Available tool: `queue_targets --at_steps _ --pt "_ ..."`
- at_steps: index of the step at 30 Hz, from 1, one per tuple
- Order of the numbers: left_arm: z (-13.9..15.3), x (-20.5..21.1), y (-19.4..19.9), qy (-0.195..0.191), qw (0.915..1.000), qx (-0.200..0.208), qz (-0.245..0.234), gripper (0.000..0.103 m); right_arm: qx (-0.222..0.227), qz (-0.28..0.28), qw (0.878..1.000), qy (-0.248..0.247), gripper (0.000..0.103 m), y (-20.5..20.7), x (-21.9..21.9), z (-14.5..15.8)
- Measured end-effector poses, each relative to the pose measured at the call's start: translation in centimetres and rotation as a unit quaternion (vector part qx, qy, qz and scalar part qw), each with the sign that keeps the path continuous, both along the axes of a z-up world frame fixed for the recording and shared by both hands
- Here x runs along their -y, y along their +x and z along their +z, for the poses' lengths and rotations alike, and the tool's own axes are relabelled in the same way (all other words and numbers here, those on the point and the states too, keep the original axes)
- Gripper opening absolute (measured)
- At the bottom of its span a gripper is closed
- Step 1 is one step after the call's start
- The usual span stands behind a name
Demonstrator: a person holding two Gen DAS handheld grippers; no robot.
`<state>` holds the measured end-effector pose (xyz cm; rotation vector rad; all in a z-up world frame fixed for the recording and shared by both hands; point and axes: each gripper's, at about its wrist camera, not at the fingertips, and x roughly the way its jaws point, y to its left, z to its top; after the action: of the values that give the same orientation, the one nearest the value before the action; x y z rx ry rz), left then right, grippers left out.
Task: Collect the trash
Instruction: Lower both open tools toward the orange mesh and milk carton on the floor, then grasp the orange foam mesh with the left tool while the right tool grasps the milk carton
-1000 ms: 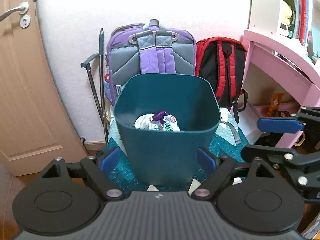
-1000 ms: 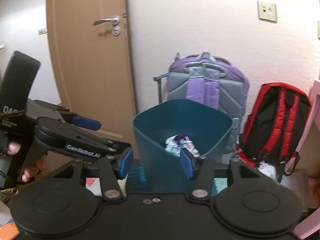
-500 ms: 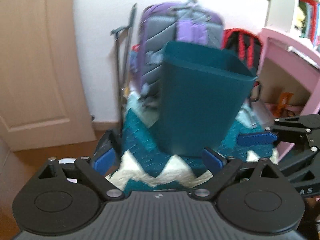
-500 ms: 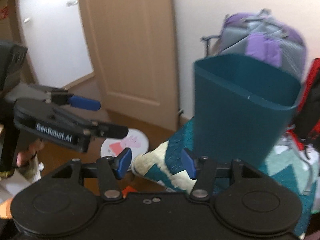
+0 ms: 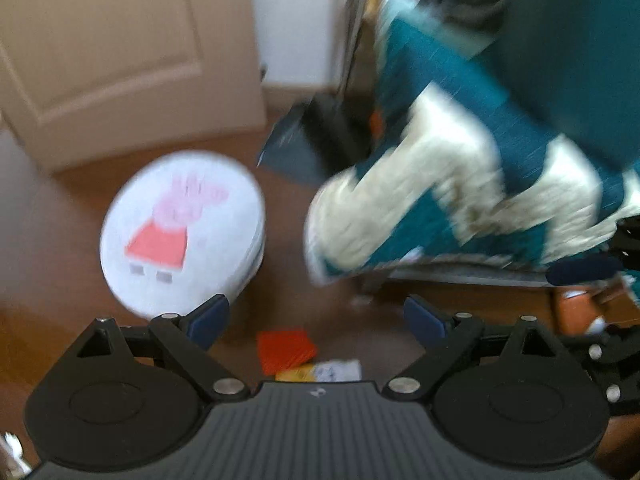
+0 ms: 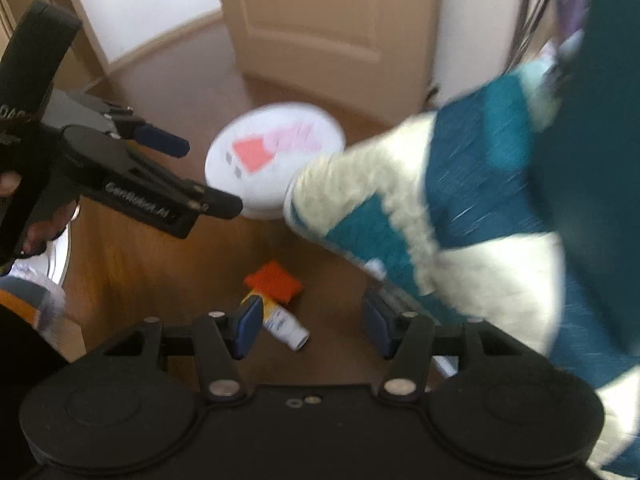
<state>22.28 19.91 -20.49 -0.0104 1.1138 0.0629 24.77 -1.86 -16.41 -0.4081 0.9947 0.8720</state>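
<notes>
An orange-red wrapper [image 5: 286,350] lies on the wooden floor, with a small yellow-and-white tube [image 5: 320,372] beside it. Both show in the right wrist view: the wrapper [image 6: 274,282], the tube [image 6: 280,324]. My left gripper [image 5: 316,318] is open and empty, above the wrapper. My right gripper [image 6: 310,328] is open and empty, above the tube. The left gripper also shows in the right wrist view [image 6: 192,176]. The teal bin [image 6: 600,120] stands at the right on a teal-and-cream quilt [image 6: 440,216]. Both views are blurred.
A round white stool with a pink pig picture [image 5: 182,232] stands on the floor by the beige door [image 5: 120,48]; it also shows in the right wrist view [image 6: 274,156]. The quilt's edge [image 5: 440,208] overhangs the floor at the right.
Both grippers have swung down and left from the bin toward the floor. The bin's inside has left view; the stool, wrapper and tube have come into view.
</notes>
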Motion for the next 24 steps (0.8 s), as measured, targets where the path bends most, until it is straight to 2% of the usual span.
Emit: queue_targets --at_steps 4,10,16,24 --pt "-7.0 -2.7 0.8 -0.016 0.9977 -0.054 0.038 0.095 -0.030 0.029 0.999 -0.028 0.055 0.5 -2.7 -5.9" --pt "-15.7 -5.4 2.5 -0.033 0.9897 -0.112 0.083 0.095 -0.065 0.071 0.993 -0.065 0.055 1.7 -6.4 -13.7" --pt "-22.3 -6.8 3.4 -0.039 0.9832 -0.146 0.102 0.095 -0.057 0.136 0.981 -0.123 0.055 1.4 -9.8 -21.1" --pt "-28.4 -7.4 4.0 -0.037 0.9776 -0.185 0.094 0.095 -0.049 0.194 0.968 -0.154 0.055 0.8 -13.2 -27.7"
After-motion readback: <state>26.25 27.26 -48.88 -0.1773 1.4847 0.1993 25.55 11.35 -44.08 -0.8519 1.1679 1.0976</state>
